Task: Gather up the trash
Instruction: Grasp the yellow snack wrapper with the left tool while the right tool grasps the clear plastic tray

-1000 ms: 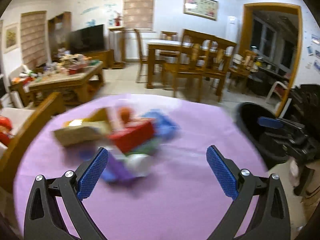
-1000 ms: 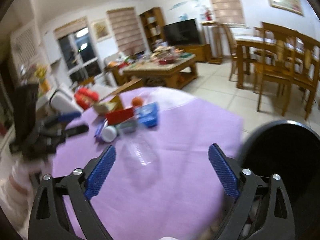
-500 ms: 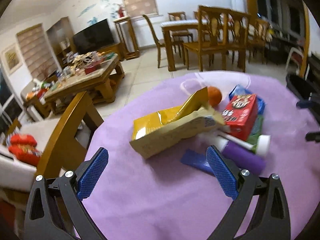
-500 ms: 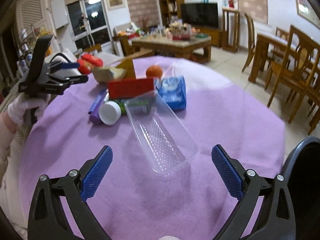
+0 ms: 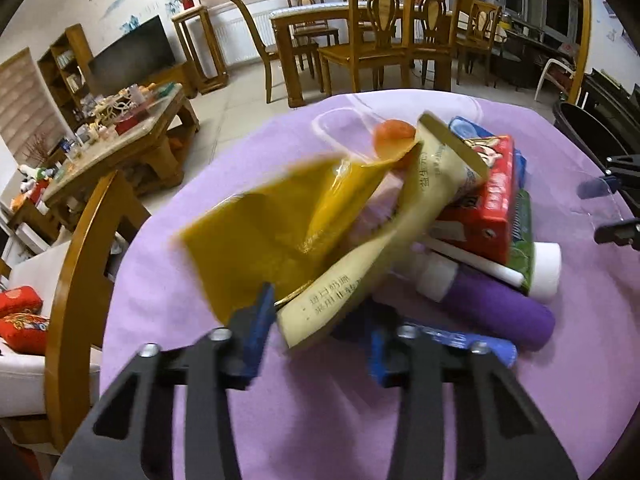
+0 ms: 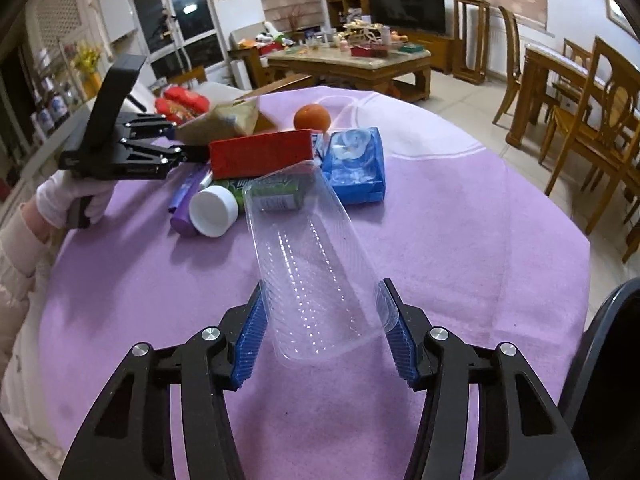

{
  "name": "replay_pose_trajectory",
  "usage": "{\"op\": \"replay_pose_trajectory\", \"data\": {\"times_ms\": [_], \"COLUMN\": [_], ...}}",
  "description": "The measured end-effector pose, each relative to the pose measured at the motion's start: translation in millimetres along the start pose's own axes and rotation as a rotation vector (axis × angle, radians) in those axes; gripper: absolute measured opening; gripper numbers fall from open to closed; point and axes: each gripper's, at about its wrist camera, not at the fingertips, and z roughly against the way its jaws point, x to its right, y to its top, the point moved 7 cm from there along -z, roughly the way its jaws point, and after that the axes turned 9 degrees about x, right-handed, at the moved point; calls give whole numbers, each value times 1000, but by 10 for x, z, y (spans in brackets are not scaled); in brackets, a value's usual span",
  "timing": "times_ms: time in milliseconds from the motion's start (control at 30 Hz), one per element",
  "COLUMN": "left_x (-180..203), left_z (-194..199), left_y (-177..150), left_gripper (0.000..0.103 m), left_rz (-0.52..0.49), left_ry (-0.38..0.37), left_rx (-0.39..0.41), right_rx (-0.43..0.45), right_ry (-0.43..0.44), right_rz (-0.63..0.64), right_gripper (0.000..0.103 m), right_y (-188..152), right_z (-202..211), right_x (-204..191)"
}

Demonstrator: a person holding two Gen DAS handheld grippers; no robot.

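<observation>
A living room with wooden dining chairs, a television and a cluttered coffee table lies behind my round bench (image 6: 460,216), draped in purple cloth. At its right edge stands the dark bin (image 6: 600,360), near enough, I judge, to take whatever I lift.

The trash sits heaped mid-bench, so each of my tools works its own side. My right gripper (image 6: 326,334) has its jaws closed in on the clear plastic tray (image 6: 312,264), one pad against each long wall; that grips the flimsy shell across its narrow width. My left gripper (image 5: 316,334) has its jaws drawn close on the bottom edge of the yellow snack bag (image 5: 320,224), which tilts up off the heap.

The bag bears Chinese print, too blurred to read surely. The red carton (image 5: 486,200) shows a cartoon figure. The purple tube (image 5: 500,304) and the orange (image 6: 312,117) show no writing.
</observation>
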Motion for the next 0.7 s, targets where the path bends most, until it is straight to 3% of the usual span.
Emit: {"op": "replay_pose_trajectory", "data": {"times_ms": [100,167,333,467,533,600,700], "left_x": [60,135,229,151,104,99,135], "left_z": [67,135,360,455,401,328,255], "left_y": [-13,-13,1,86,122,165,240], "left_gripper": [13,10,9,14,23,62,79], "left_rz": [57,67,110,195,187,180,188], "left_ry": [-32,-38,-22,3,48,76,83], "left_rx": [4,13,59,99,86,75,86], "right_rx": [19,28,66,87,95,93,84], "right_ry": [35,41,64,97,108,116,129], "right_rz": [-42,-53,-74,-100,-118,-135,-164], "right_gripper": [50,49,47,47,47,47,48], "right_y": [2,-4,-33,-64,-97,-143,-227], "right_z": [31,54,220,369,431,451,449], "right_x": [-7,-19,-113,-175,-192,-206,-209]}}
